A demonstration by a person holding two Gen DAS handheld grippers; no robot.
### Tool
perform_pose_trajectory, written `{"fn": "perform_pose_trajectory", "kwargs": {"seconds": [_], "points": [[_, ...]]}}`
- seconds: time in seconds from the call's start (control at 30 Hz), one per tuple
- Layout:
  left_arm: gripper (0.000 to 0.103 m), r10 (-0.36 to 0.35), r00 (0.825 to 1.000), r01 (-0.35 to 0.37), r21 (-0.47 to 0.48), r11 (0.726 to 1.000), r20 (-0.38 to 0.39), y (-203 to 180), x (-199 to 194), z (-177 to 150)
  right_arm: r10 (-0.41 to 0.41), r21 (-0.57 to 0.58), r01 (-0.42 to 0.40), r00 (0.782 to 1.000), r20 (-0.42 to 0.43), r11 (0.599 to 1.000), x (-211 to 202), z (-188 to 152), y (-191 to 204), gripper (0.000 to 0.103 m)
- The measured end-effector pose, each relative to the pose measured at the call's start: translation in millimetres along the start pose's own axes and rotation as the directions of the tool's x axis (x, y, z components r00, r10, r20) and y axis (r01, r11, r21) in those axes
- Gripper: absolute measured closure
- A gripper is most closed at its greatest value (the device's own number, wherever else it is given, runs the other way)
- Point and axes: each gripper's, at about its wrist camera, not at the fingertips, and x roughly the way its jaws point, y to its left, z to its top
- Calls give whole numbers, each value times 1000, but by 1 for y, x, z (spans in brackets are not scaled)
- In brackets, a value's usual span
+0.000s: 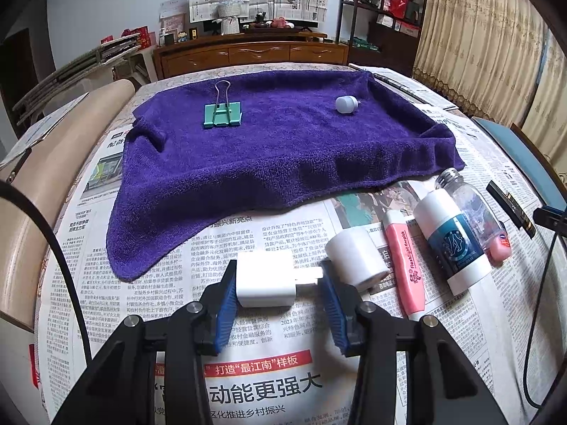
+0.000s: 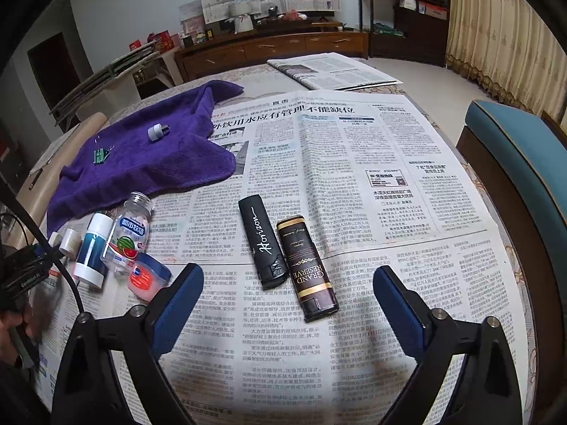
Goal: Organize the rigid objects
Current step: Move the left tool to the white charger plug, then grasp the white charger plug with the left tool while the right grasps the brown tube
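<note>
Charger plug [image 1: 265, 281], white and boxy, is sitting between the blue pads of the left tongs [image 1: 275, 295], its metal prongs pointing toward the right-hand pad; whether the pads are actually pressing on it I cannot tell. Just beyond that right pad a white cylinder [image 1: 356, 259] is lying on the newspaper [image 1: 149, 283], with a pink highlighter [image 1: 404, 265], a white-and-teal tube [image 1: 452, 241] and a clear bottle [image 1: 467, 202] lining up further to the right. Ahead of the left tongs a purple towel [image 1: 269, 163] is spreading over the bench, carrying a green binder clip [image 1: 222, 113] and a small grey-white adapter [image 1: 346, 104]. The right tongs [image 2: 287, 294] are standing wide apart, gripping nothing, with a black Horizon lighter [image 2: 263, 241] and a brown Grand Reserve lighter [image 2: 307, 265] lying side by side between and just ahead of their tips. To their left a pink jar [image 2: 147, 278] is resting.
</note>
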Motion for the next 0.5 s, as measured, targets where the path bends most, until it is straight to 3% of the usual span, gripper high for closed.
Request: {"fn": "perform_pose_trajectory", "kwargs": {"seconds": [0.13,0.27,0.43,0.5], "points": [[61,1,1000,-1,11,1000,-2,-2,0,0,-19,-58,18,999,-26,998,7,2,-1,22],[61,-1,1000,2,13,1000,-3,-1,0,0,-55,-126,50,998,-34,991,7,-3,-3,24],[61,-1,1000,2,14,1000,-5,-1,1,0,-106,-211,89,992,-70,973,17,-10,-5,40],[61,0,1000,0,16,1000,-5,-1,1,1,-84,-206,69,994,-63,976,18,-9,-11,41]]}}
